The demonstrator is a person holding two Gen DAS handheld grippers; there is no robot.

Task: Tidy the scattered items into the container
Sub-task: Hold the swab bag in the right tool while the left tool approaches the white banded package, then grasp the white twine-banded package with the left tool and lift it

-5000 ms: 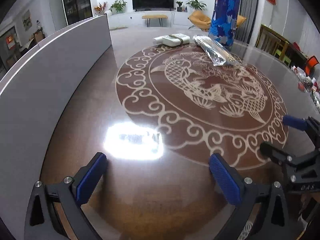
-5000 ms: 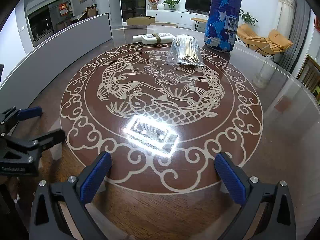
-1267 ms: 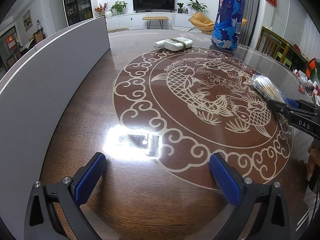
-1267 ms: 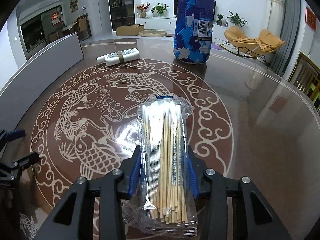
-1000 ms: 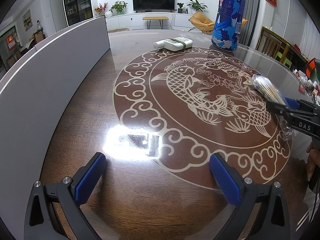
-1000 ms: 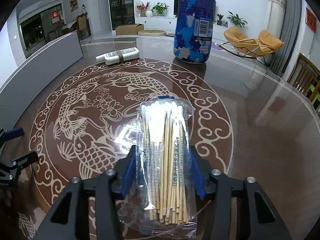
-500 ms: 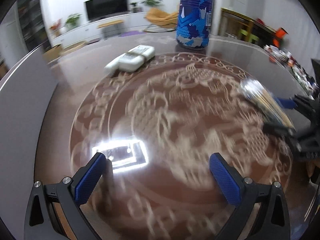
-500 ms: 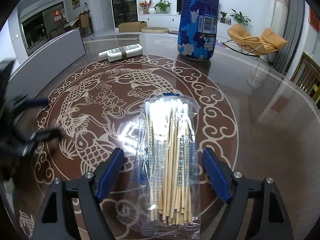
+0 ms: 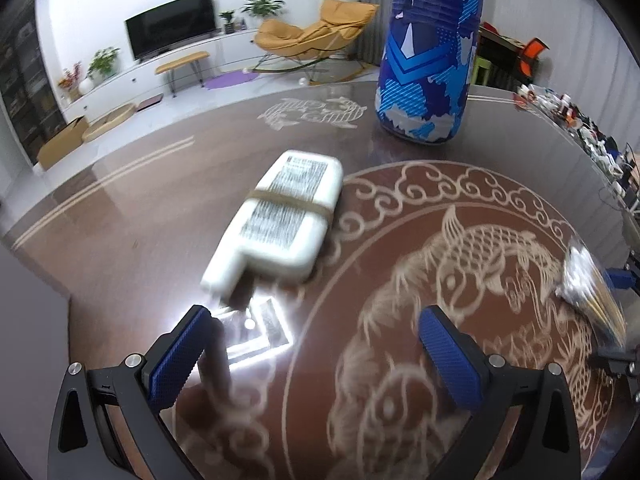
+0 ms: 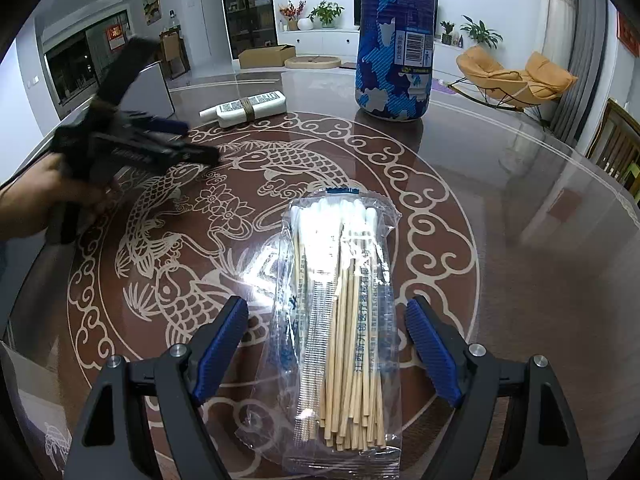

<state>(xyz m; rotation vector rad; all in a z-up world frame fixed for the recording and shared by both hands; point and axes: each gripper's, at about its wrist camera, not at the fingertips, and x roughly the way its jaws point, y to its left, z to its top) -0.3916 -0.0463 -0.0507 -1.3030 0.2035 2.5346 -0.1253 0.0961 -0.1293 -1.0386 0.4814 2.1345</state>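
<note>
A clear pack of cotton swabs [image 10: 344,312] lies flat on the fish-patterned table top [image 10: 500,280], between the fingers of my right gripper [image 10: 326,348]. That gripper is open and its blue pads stand clear of the pack on both sides. My left gripper [image 9: 316,356] is open and empty, close in front of a white bundle of two remotes tied with a band [image 9: 280,220]. From the right wrist, the left gripper [image 10: 136,148] shows blurred in a hand, near the bundle [image 10: 250,110]. A tall blue patterned cylinder [image 9: 428,60] stands upright behind; its top is out of frame.
A grey curved panel [image 10: 156,88] stands along the table's left side. Small clutter [image 9: 580,132] lines the far right edge. The swab pack [image 9: 592,296] and the right gripper's fingers sit at the right edge of the left wrist view.
My right gripper's jaws have spread off the swab pack, which now rests on the table. My left gripper has swept across the table toward the white bundle, which is now close.
</note>
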